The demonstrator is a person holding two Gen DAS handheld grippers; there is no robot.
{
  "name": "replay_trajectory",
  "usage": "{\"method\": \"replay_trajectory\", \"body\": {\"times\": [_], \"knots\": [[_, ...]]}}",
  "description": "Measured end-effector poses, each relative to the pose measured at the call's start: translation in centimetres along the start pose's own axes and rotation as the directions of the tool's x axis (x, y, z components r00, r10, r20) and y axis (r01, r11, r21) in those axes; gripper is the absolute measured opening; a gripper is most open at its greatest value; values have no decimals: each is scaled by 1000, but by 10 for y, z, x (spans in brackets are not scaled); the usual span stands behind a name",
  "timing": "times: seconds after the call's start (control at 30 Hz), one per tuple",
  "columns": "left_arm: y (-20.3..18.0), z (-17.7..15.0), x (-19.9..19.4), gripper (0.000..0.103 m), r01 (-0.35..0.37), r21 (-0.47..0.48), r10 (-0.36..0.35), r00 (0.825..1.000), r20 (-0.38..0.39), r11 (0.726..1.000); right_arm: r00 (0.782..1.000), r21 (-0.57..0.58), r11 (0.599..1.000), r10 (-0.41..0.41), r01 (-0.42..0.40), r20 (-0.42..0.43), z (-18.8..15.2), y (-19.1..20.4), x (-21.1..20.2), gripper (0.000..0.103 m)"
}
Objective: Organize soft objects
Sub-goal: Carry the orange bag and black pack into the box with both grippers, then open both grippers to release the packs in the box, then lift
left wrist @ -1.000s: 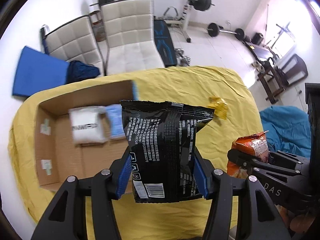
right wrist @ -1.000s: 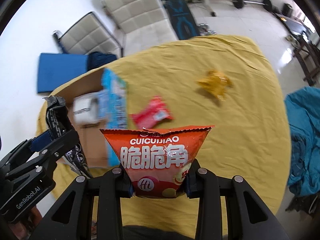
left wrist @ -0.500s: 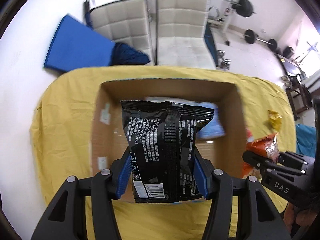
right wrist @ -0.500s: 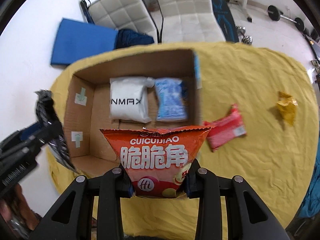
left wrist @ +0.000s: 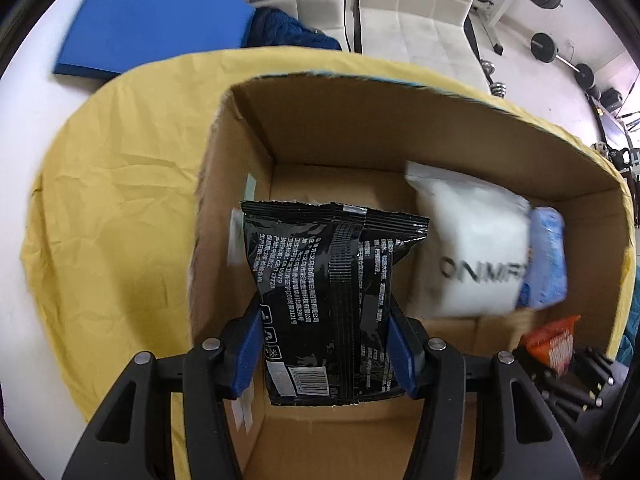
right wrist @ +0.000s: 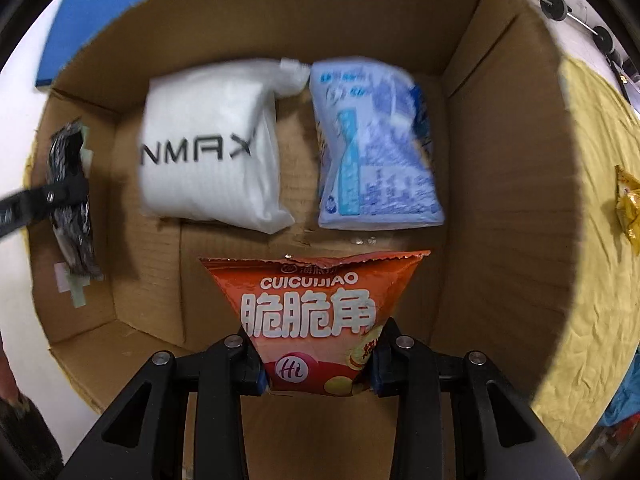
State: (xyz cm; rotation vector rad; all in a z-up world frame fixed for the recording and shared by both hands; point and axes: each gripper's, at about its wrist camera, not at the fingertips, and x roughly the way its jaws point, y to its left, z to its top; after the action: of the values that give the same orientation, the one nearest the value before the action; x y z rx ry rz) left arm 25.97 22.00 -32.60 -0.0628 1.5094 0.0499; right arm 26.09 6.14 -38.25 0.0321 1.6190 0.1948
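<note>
Orange snack bag [right wrist: 316, 320], "CUICUIJIAO" label

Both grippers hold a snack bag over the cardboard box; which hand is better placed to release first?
Probably the right. The right gripper holds the orange bag over bare box floor, near the white pouch. The left gripper has its black bag close against the side wall.

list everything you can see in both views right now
cardboard box: 1, brown, on the yellow cloth
white packet: 1, white, on box floor
blue packet: 1, pale blue, beside the white packet
black snack bag: 1, black, held over the box
orange snack bag: 1, orange-red, held over the box
yellow wrapper: 1, yellow, on cloth outside box
yellow cloth: 1, yellow, under the box
chairs: 2, off-white, behind
blue mat: 1, floor
left claw: shut on black snack bag
right claw: shut on orange snack bag
</note>
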Motion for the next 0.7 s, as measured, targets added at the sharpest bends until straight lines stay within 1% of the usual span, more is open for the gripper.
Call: {"method": "replay_trajectory", "body": {"times": [0.1, 0.2, 0.27, 0.33, 0.43, 0.57, 0.7], "knots": [[-3, 9, 12, 53, -1, 18, 1, 1000, -20, 1000, 1000, -8, 1000, -24, 24, -16, 2, 4, 13, 37], [-13, 18, 18, 53, -10, 51, 11, 1000, -23, 999, 999, -7, 999, -37, 37, -32, 5, 3, 22, 37], [-20, 21, 18, 53, -38, 76, 39, 999, -16, 996, 998, -9, 999, -48, 47, -43, 6, 4, 27, 37], [-30, 25, 21, 53, -25, 109, 27, 999, -20, 994, 997, -8, 998, -57, 56, -48, 7, 5, 30, 38], [-35, 29, 29, 53, -24, 119, 29, 999, -41, 993, 997, 3, 998, -60, 60, -51, 7, 4, 33, 38], [-31, 32, 38, 53, -19, 100, 25, 998, -59, 995, 997, 8, 998, -62, 63, -50, 6, 7, 35, 38], [-30, 28, 40, 54, -17, 107, 25, 997, -69, 994, 997, 18, 998, -51, 52, -60, 2, 7, 37, 39]]}}
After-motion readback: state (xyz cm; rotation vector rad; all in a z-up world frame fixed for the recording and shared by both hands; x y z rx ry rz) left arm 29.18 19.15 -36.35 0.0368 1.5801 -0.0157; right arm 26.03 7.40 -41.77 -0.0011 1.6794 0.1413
